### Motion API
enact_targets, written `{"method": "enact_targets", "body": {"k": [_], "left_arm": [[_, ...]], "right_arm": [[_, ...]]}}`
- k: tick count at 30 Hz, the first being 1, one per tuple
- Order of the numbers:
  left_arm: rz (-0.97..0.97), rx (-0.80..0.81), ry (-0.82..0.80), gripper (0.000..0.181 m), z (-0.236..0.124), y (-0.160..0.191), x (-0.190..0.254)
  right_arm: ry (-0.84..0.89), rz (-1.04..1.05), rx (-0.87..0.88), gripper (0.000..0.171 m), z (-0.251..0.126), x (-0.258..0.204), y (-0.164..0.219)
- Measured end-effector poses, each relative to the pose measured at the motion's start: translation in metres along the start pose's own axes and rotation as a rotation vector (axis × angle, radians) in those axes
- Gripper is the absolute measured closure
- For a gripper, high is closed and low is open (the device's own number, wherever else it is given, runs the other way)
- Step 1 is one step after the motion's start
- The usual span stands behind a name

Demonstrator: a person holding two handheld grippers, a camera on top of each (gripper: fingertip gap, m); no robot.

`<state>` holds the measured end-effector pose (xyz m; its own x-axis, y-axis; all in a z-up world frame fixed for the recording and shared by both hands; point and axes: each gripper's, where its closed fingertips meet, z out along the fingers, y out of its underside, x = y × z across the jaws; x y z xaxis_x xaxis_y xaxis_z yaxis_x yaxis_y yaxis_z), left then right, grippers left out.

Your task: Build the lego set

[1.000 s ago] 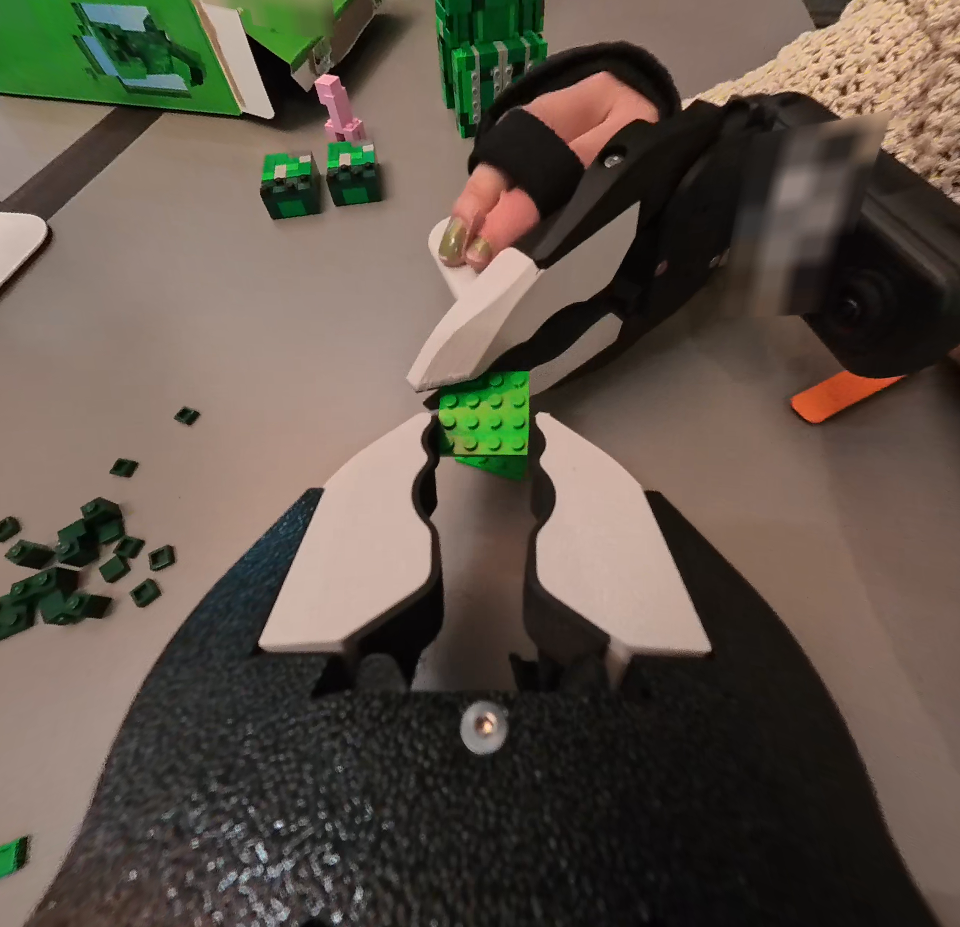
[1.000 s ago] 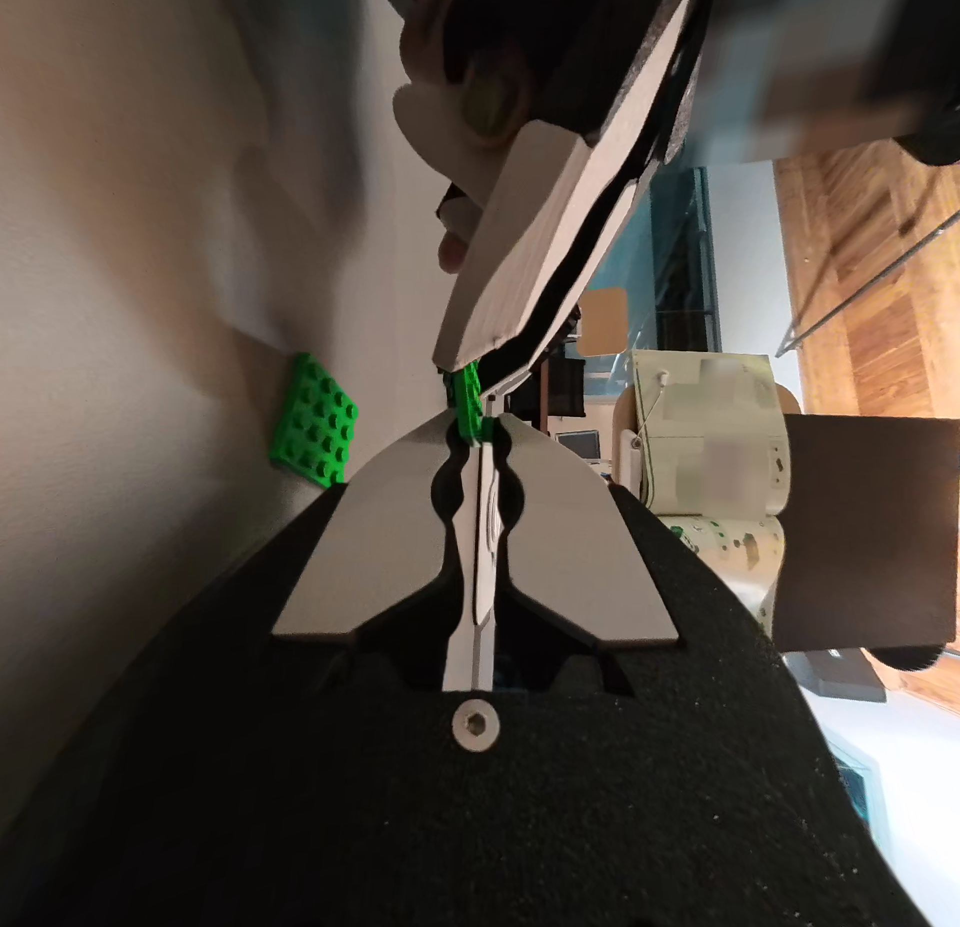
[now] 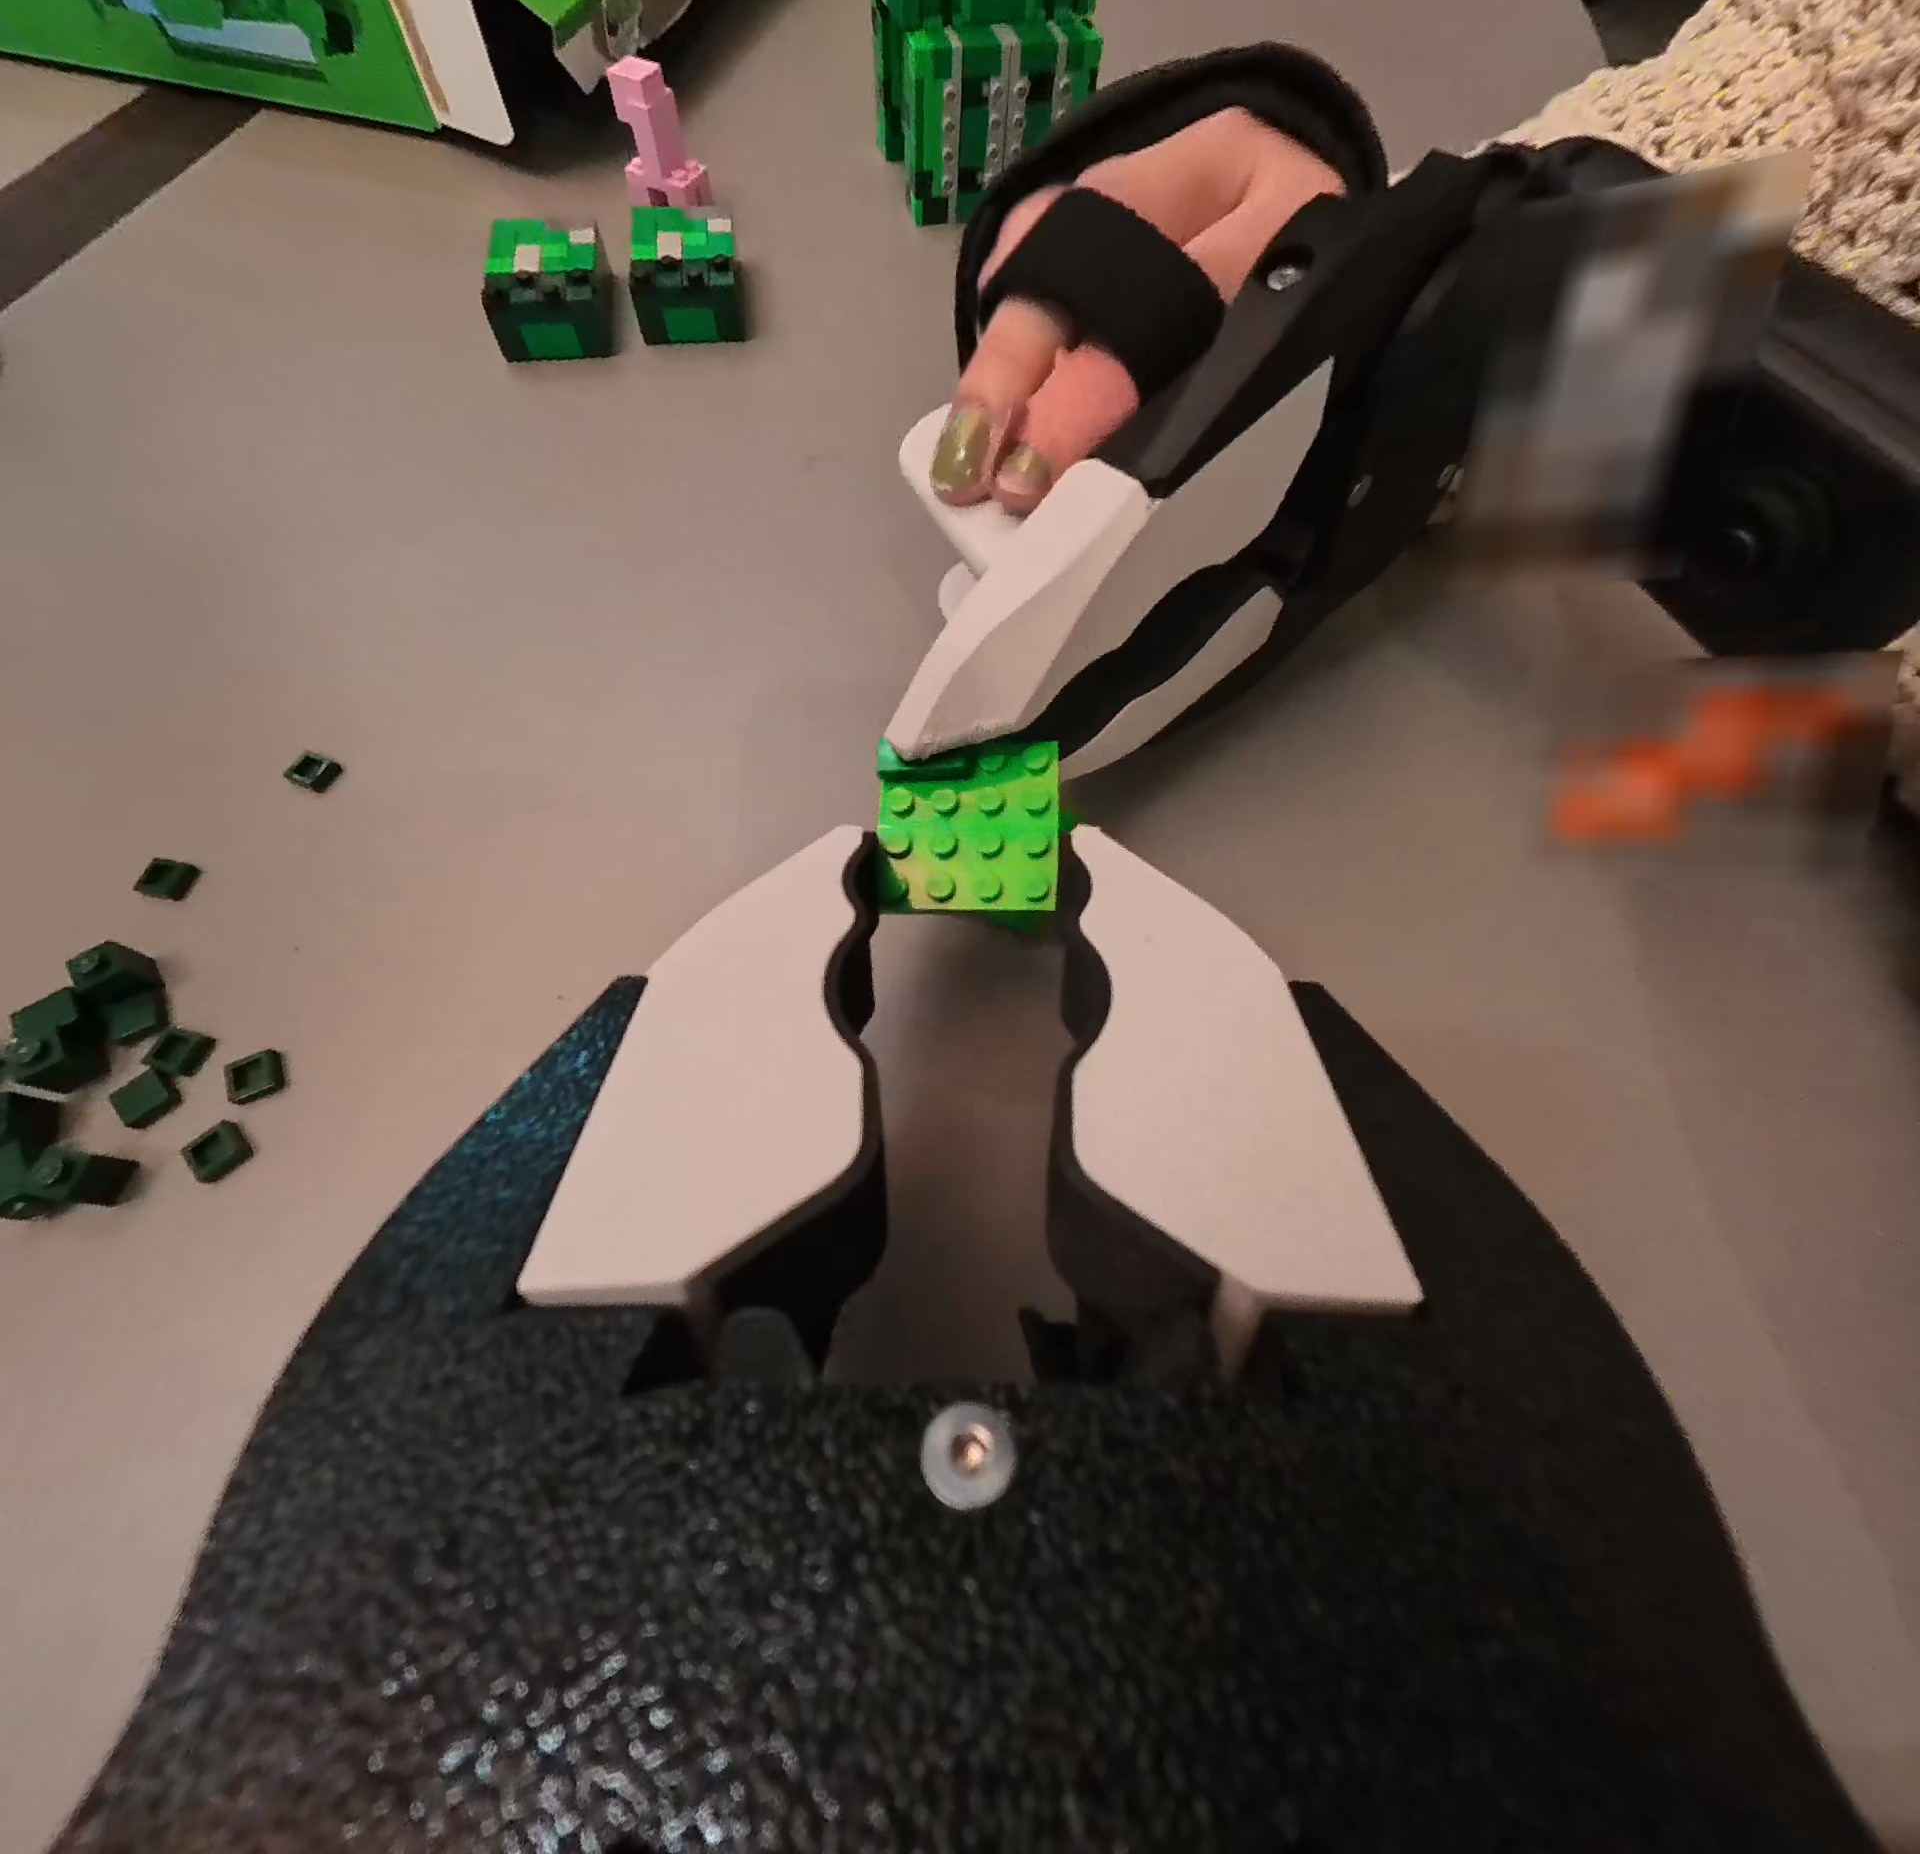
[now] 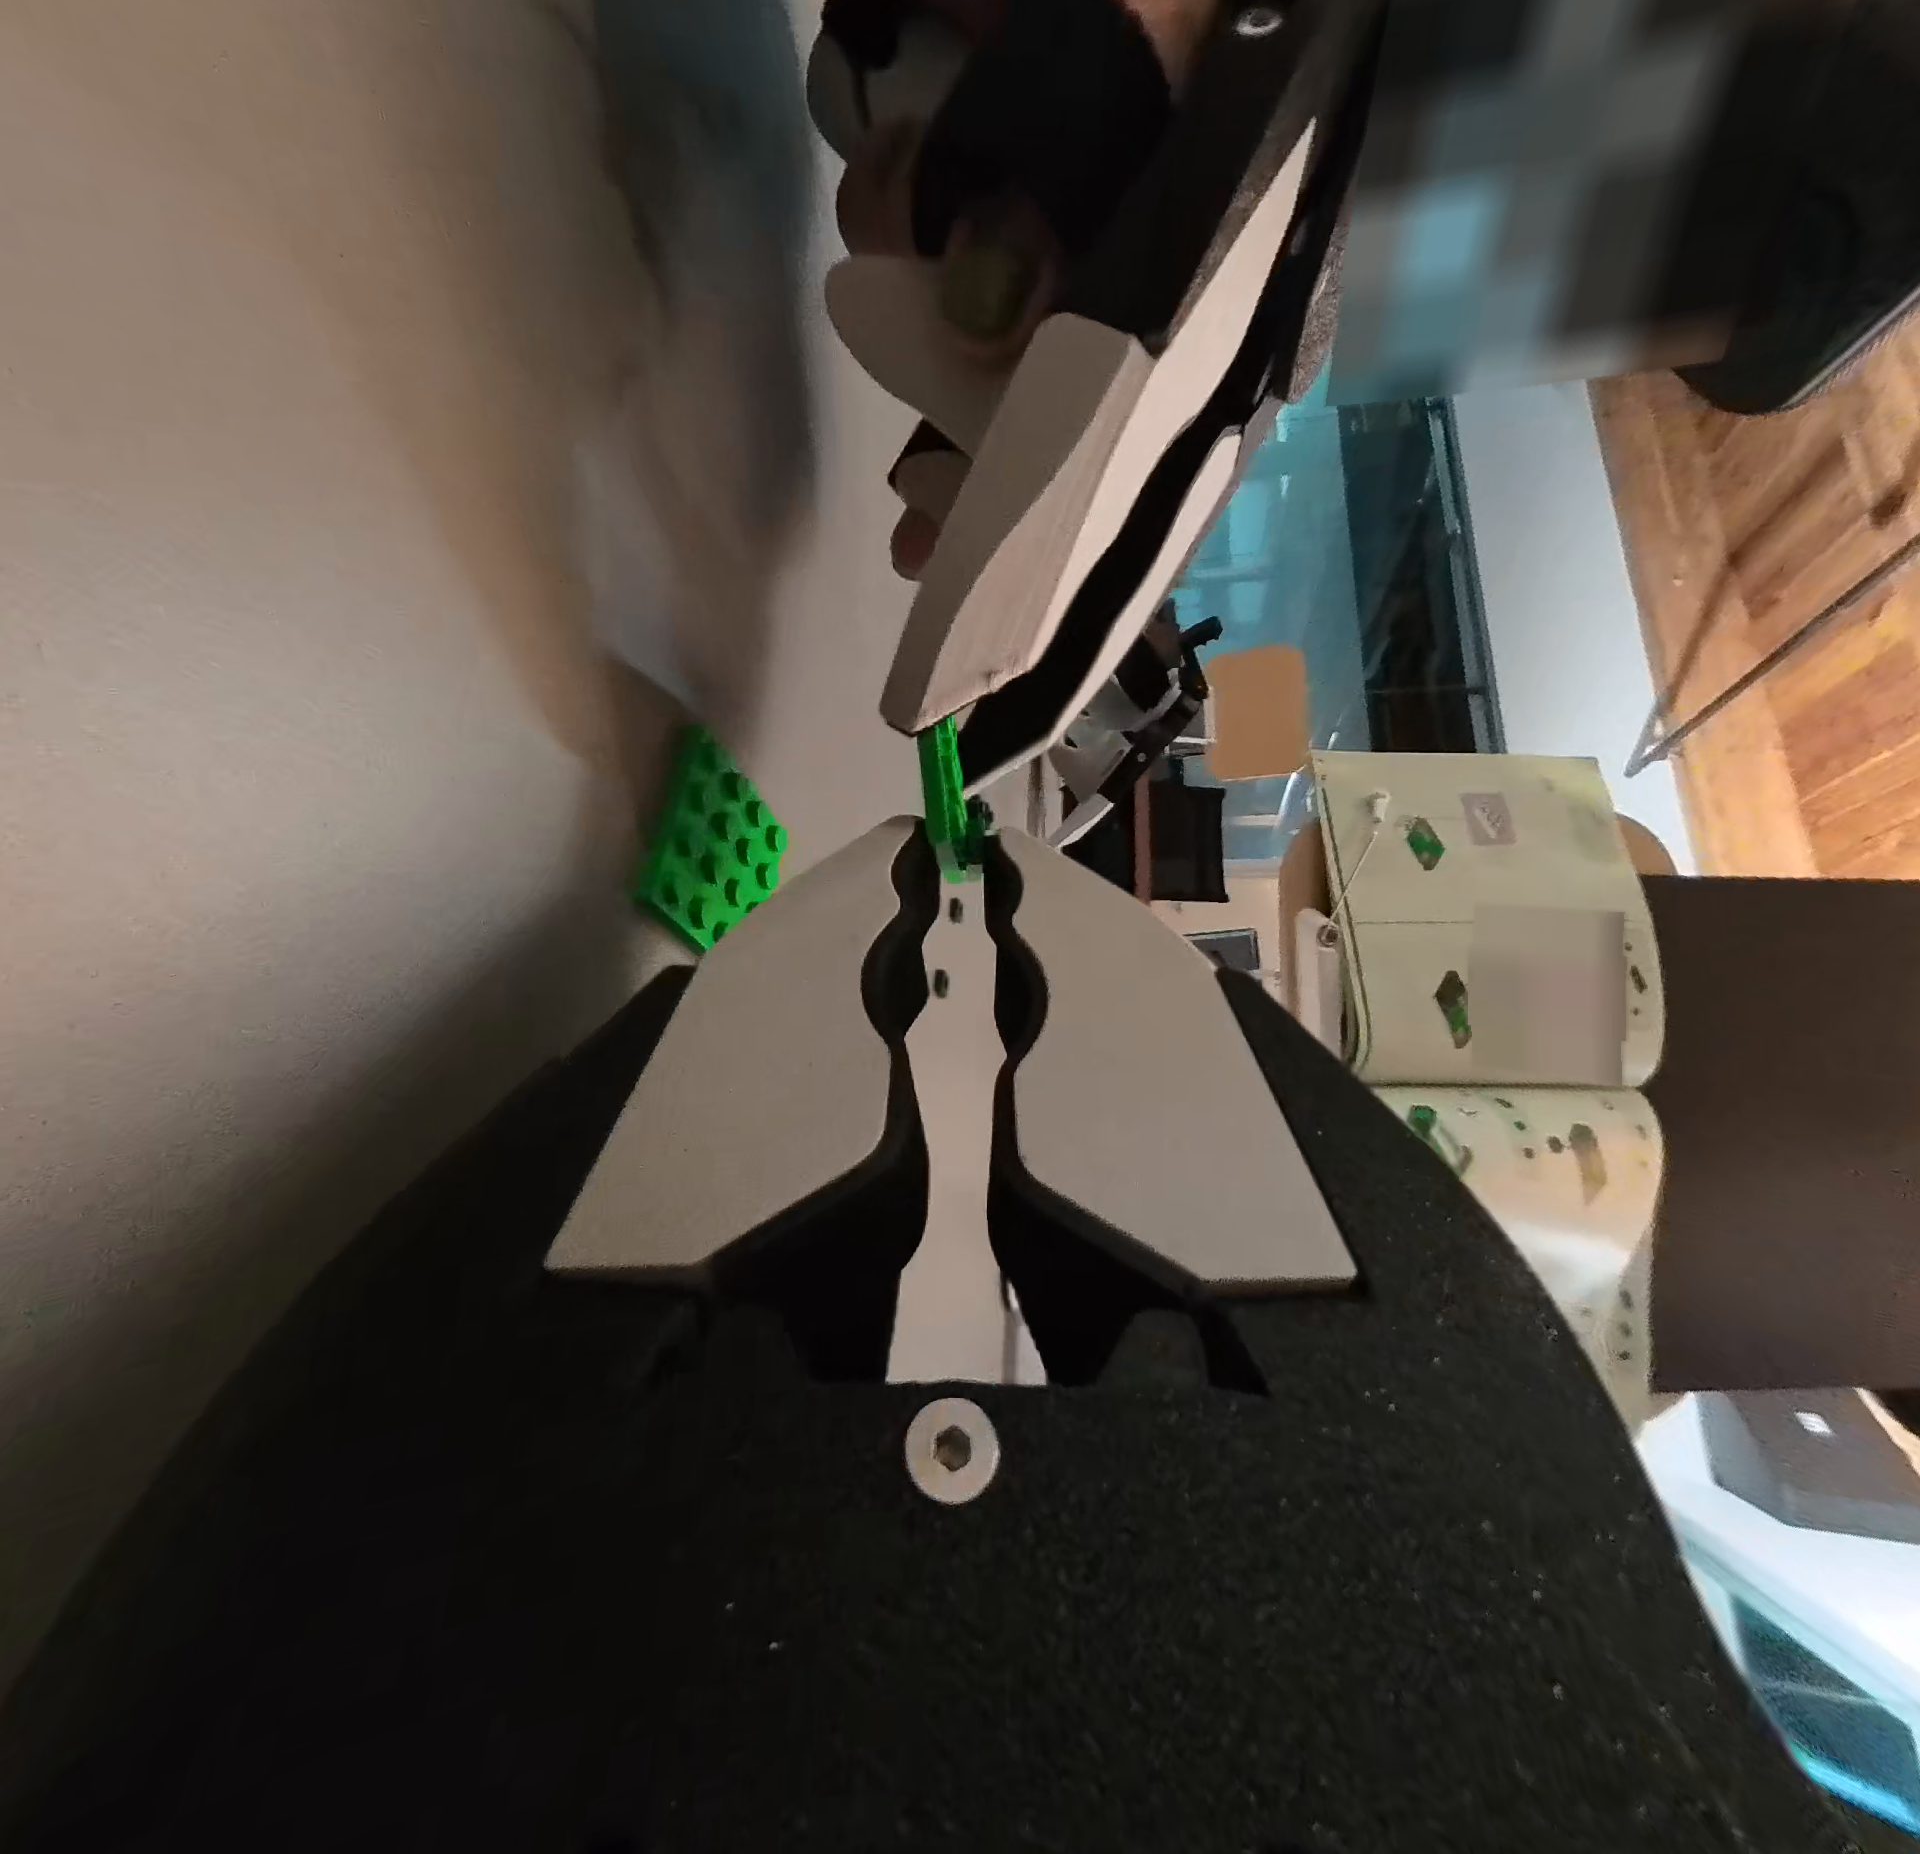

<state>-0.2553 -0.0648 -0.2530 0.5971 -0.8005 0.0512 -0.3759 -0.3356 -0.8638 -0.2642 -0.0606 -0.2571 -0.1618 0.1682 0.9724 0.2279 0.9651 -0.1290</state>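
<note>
A bright green studded plate [image 3: 971,848] is held above the grey tabletop [image 3: 520,578] – gripped by the left tool [image 3: 966,874] across its sides, the right tool [image 4: 951,848] pinching its far edge; another green plate [image 4: 712,854] lies nearby.

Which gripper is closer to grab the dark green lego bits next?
Probably left: the dark green lego bits lie on the left gripper's side; the right gripper reaches in from the opposite side. Both pinch the bright green square plate.
</note>
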Motion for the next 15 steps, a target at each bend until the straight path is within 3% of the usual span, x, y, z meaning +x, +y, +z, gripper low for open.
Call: {"method": "enact_targets", "body": {"k": [9, 13, 15], "left_arm": [[0.019, -0.020, 0.006, 0.149, 0.001, 0.003, 0.002], [-0.005, 0.019, 0.020, 0.153, -0.001, -0.003, 0.004], [0.014, 0.065, -0.006, 0.156, -0.003, -0.011, 0.002]], "right_arm": [[-0.036, -0.052, -0.021, 0.165, -0.002, -0.002, 0.001], [-0.086, 0.073, -0.002, 0.165, -0.001, -0.002, 0.004], [-0.109, 0.241, 0.019, 0.165, -0.003, 0.002, 0.006]]}}
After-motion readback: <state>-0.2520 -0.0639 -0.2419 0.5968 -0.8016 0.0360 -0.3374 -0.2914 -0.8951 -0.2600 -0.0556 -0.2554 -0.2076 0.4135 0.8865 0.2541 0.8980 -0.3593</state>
